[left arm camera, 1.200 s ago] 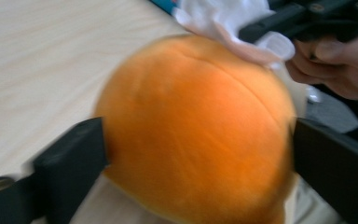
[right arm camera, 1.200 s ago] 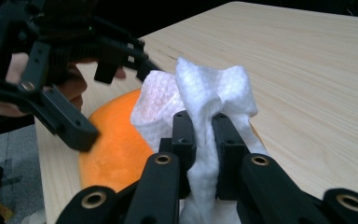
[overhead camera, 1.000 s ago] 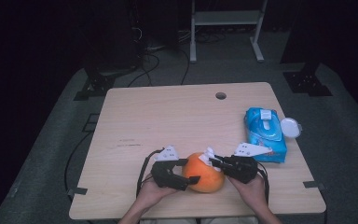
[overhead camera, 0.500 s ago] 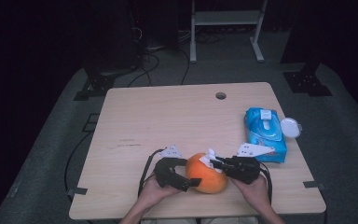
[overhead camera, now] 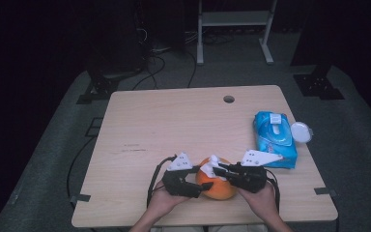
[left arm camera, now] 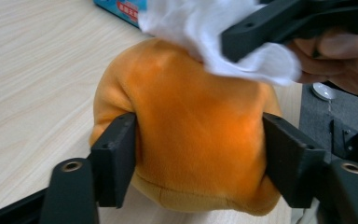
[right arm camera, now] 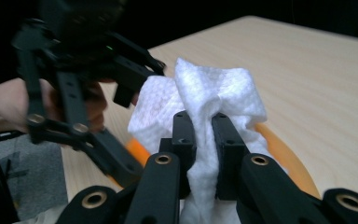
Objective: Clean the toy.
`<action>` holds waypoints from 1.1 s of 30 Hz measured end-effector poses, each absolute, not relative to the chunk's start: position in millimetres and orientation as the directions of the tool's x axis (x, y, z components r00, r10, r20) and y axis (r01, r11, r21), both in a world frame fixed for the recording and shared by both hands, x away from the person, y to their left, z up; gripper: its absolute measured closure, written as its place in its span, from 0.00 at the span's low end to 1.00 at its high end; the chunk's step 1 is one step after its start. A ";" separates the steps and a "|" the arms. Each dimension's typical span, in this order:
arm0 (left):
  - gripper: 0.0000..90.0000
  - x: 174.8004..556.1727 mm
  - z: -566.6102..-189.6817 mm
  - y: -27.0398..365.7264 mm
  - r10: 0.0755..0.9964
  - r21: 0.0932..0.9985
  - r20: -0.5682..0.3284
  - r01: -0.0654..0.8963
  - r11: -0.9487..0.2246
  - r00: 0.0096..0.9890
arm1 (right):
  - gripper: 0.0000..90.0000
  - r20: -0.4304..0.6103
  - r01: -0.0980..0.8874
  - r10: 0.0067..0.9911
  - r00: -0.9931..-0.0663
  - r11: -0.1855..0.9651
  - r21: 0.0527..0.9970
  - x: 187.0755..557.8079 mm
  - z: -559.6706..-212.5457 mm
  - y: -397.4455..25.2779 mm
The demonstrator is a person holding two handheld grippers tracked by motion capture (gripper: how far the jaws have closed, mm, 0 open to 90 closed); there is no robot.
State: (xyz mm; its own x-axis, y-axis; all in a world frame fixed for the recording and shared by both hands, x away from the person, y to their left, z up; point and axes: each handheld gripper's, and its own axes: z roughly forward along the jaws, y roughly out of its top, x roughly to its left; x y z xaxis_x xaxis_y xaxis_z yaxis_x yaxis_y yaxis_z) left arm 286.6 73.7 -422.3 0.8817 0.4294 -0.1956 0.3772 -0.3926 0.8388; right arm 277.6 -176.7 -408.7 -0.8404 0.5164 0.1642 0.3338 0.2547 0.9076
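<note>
High view: the orange plush toy (overhead camera: 216, 184) sits at the counter's (overhead camera: 174, 125) near edge, between both claws.

Left gripper view: the left claw (left arm camera: 200, 154) clamps the toy's sides.

Right gripper view: the right claw (right arm camera: 204, 135) pinches a white wipe (right arm camera: 205, 95) directly on top of the toy, so wiping goes downward.

Light wood table (overhead camera: 174, 125) with a round cable hole (overhead camera: 229, 99) near the far edge, tape tabs at its near corners. Grey carpet floor (overhead camera: 58, 159), black cables (overhead camera: 159, 63) trailing across it. White metal rack legs (overhead camera: 232, 29) at the back, black stand bases (overhead camera: 319, 82) either side. Surroundings dark, light falls mainly on the table.
</note>
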 end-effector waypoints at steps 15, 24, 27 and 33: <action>0.34 278.0 -416.5 59.4 0.429 0.850 -0.139 0.330 -0.410 0.893 | 0.90 0.071 0.251 0.499 -0.863 0.305 0.919 266.6 -387.9 -170.6; 0.33 270.7 -419.7 55.3 0.416 0.846 -0.081 0.284 -0.452 0.906 | 0.90 0.078 0.323 0.580 -0.811 0.332 0.886 279.0 -392.2 -190.9; 0.15 276.9 -417.7 56.8 0.426 0.841 -0.136 0.331 -0.428 0.895 | 0.90 0.136 0.363 0.571 -0.810 0.306 0.880 281.3 -399.4 -201.2; 0.18 284.3 -424.3 59.8 0.430 0.821 -0.226 0.408 -0.399 0.874 | 0.90 0.117 0.344 0.547 -0.829 0.335 0.877 277.1 -400.6 -189.7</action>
